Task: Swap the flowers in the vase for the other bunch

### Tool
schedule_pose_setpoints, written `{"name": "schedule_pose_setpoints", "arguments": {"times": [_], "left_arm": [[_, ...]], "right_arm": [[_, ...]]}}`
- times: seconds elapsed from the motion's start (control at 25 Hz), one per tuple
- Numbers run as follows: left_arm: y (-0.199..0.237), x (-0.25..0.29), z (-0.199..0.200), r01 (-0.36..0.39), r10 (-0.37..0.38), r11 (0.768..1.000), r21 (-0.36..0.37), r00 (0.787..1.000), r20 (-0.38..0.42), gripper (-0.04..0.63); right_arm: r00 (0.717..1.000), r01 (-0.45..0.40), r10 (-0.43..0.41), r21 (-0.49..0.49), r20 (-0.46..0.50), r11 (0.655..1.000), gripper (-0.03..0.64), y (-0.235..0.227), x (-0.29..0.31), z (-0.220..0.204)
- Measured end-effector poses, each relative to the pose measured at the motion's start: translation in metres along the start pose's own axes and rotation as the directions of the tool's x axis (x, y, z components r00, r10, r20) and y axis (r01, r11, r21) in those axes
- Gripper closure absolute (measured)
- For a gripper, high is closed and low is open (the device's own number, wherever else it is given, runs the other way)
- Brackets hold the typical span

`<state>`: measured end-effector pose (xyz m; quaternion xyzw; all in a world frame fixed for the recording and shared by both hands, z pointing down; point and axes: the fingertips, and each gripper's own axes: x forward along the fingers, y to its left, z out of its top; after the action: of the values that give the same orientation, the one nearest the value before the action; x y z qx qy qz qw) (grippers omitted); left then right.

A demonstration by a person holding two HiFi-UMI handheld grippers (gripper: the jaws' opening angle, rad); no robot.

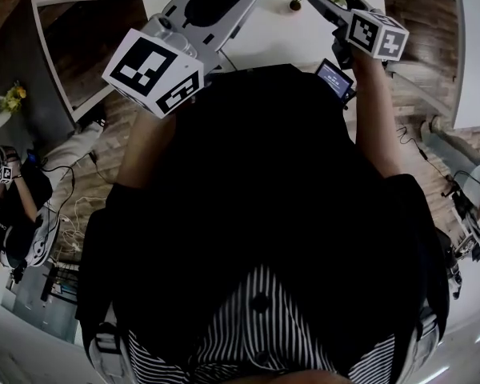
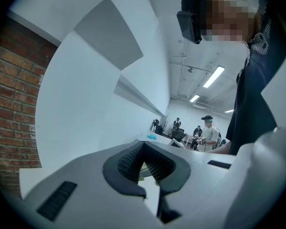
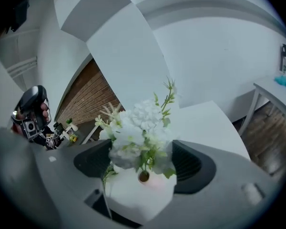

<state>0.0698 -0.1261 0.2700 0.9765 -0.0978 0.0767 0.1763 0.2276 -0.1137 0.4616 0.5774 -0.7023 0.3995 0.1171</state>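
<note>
Flowers (image 3: 136, 132) in vase (image 3: 150, 180) sit between right gripper (image 3: 143, 162) wide-spread jaws.

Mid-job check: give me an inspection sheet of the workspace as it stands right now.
Surface: white table, mostly hidden by the person's body.
Job's things: white flowers standing in the vase; other bunch not seen on this table.
Clutter: small lit screen by the table's edge; nothing else seen.
Grippers: right gripper has its fingers apart on either side of the flowers, not pressing; left gripper has its fingertips together, empty.
Cables: loose leads on the floor at the head view's left.
Surroundings: brick wall; other people working nearby.
</note>
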Motion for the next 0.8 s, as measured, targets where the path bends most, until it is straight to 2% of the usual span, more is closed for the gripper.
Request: {"name": "schedule_pose_setpoints", "arguments": {"times": [0.08, 0.24, 0.44, 0.8], "left_arm": [[0.003, -0.003, -0.001, -0.007, 0.007, 1.0, -0.006, 1.0, 0.002, 0.589], [0.008, -0.007, -0.002, -0.016, 0.016, 1.0, -0.011, 1.0, 0.007, 0.589], [0.005, -0.008, -0.003, -0.015, 0.015, 1.0, -0.008, 1.0, 0.011, 0.589], [-0.001, -0.003, 0.003, 0.007, -0.007, 1.0, -0.002, 1.0, 0.013, 0.589]], "right_arm": [[1.0, 0.0, 0.0, -0.019, 0.003, 1.0, 0.345, 0.0, -0.003, 0.003], [1.0, -0.02, 0.02, -0.052, 0.004, 0.998, 0.488, 0.005, -0.005, 0.007], [0.998, -0.037, 0.039, -0.062, 0.04, 0.997, 0.528, 0.01, -0.013, 0.011], [0.997, -0.044, 0.051, -0.106, 0.066, 0.993, 0.529, 0.024, -0.032, 0.026]]}}
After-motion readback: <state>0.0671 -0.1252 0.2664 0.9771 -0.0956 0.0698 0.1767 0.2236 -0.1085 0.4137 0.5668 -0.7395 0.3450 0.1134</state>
